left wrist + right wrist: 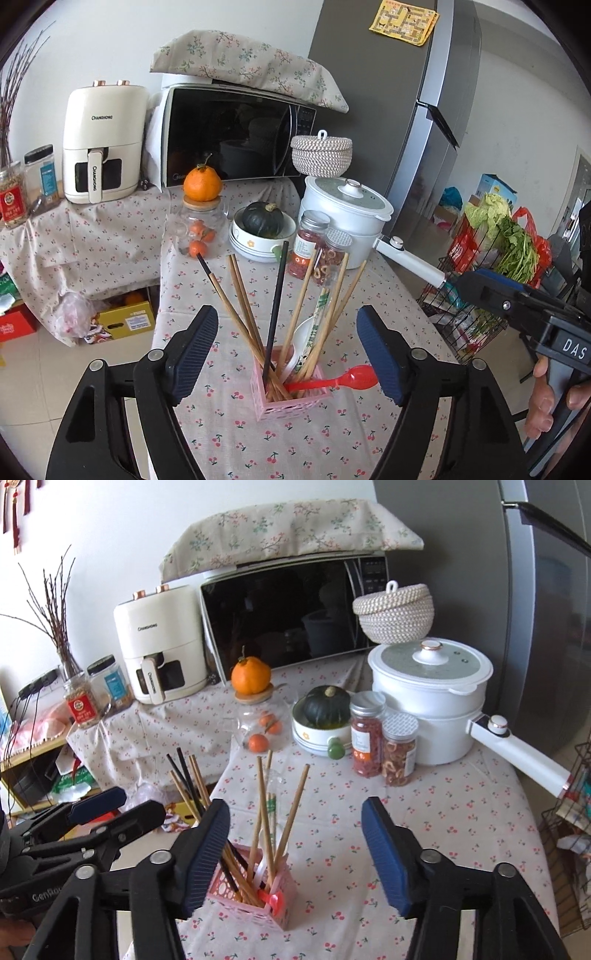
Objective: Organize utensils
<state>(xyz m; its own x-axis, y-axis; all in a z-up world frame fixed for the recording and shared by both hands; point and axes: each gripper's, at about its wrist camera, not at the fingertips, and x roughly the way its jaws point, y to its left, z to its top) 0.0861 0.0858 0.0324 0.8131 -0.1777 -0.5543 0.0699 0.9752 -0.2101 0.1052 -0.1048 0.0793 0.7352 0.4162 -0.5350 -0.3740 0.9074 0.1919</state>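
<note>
Blue ribbed pads of the left gripper (pixel 287 354) stand wide apart in the left wrist view, with nothing pressed between them. Between and just beyond the pads stands a pink lattice utensil holder (pixel 291 400) on the cherry-print tablecloth (pixel 236 443).

Contents of the holder:
- wooden chopsticks (pixel 240 302), fanned outward and leaning at several angles;
- one black chopstick (pixel 275 314), nearly upright;
- a wrapped pair of chopsticks with green print (pixel 317 325);
- a white spoon (pixel 301 338), bowl upward;
- a red plastic spoon (pixel 341 379), lying tilted across the rim with its bowl projecting toward the right pad. Whether it touches that pad cannot be told.

The right gripper (pixel 295 853) is likewise spread, its pads clear of every object. In the right wrist view the holder sits low between its fingers, nearer the left pad, which overlaps the holder's corner. The left gripper's body appears at that view's left edge; a hand (pixel 550 398) on the right gripper's handle appears at the right edge of the left wrist view.

Further back on the table stand two spice jars (pixel 384 746), a white lidded pot (pixel 428 709), a bowl holding a dark green squash (pixel 327 705), and a glass jar (pixel 262 723) topped by an orange. A microwave (pixel 288 613) and an air fryer (pixel 162 642) stand behind.
</note>
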